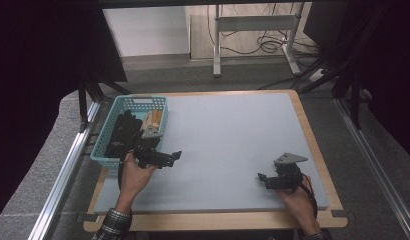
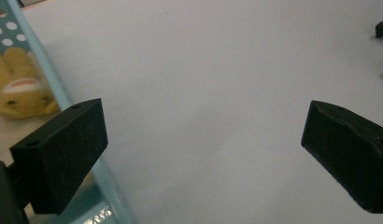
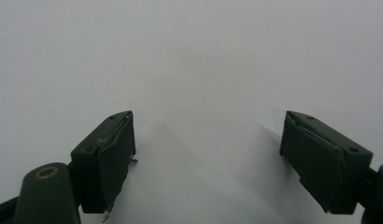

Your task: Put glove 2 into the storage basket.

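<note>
On the grey table mat (image 1: 228, 145), both grippers are spread wide and grasp nothing, the left gripper (image 1: 175, 155) beside the turquoise basket (image 1: 107, 134) at nine o'clock, probably to fetch its yellow plush toy (image 2: 19, 91), the right gripper (image 1: 261, 178) waiting at five o'clock.

The left hand (image 1: 134, 176) comes in from the near edge of the tabletop (image 1: 233, 135), close to its left edge, forearm angled up and slightly right, the cuff of a plaid sleeve (image 1: 113, 226) at the wrist. It grips the left claw (image 1: 176, 155), which points right, toward the middle of the tabletop; its jaws stand wide apart with nothing between them. The right hand (image 1: 299, 200) enters near the near right corner and holds the right claw (image 1: 262, 179), which points left. Its jaws too are spread wide and empty, low over the tabletop. The two claws are well apart.
</note>
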Motion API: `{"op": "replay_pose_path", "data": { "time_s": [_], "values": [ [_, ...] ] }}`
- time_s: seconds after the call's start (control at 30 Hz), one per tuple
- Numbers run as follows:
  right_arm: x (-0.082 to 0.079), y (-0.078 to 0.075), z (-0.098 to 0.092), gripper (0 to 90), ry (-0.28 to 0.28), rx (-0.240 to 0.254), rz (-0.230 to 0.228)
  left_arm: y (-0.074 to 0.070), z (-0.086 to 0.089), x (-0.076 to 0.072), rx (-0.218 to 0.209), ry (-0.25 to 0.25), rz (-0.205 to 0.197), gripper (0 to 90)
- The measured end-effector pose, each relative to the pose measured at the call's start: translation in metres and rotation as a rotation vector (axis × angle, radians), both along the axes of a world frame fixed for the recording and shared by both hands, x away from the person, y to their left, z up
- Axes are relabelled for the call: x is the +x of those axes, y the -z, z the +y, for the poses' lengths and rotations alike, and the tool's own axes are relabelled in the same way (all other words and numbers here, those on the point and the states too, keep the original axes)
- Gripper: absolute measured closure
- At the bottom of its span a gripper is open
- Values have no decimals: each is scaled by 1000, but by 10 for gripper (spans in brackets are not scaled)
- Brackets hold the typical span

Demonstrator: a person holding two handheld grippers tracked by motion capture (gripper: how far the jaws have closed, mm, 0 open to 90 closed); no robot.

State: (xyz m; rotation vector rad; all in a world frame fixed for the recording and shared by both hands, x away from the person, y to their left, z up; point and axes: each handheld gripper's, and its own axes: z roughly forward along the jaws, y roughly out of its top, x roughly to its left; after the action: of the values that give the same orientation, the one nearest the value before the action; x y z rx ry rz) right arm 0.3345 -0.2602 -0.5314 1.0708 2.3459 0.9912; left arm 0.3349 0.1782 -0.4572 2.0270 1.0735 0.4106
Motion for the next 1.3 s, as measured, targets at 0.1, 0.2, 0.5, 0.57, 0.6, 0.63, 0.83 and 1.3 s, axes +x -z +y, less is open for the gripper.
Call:
{"op": "replay_pose_path", "data": {
  "time_s": [0.1, 0.2, 0.5, 0.57, 0.6, 0.63, 0.83, 1.3],
  "values": [
    [0, 0, 0, 177, 0, 0, -1, 3, -5, 1, -5, 9, -3, 8],
    [0, 0, 0, 177, -1, -1, -1, 5, -11, 1, -7, 17, -6, 9],
    [0, 0, 0, 177, -1, -1, -1, 12, -25, -2, -8, 57, -8, 5],
    [0, 0, 0, 177, -1, -1, -1, 13, -28, -2, -11, 66, -6, 2],
    [0, 0, 0, 177, -1, -1, -1, 15, -30, -3, -13, 71, -5, 0],
    [0, 0, 0, 177, -1, -1, -1, 16, -31, -3, -14, 74, -4, 0],
    [0, 0, 0, 177, -1, -1, -1, 24, -39, -6, -24, 100, 0, 0],
    [0, 0, 0, 177, -1, 0, -1, 61, -58, -13, -29, 147, 31, 0]
  ]
}}
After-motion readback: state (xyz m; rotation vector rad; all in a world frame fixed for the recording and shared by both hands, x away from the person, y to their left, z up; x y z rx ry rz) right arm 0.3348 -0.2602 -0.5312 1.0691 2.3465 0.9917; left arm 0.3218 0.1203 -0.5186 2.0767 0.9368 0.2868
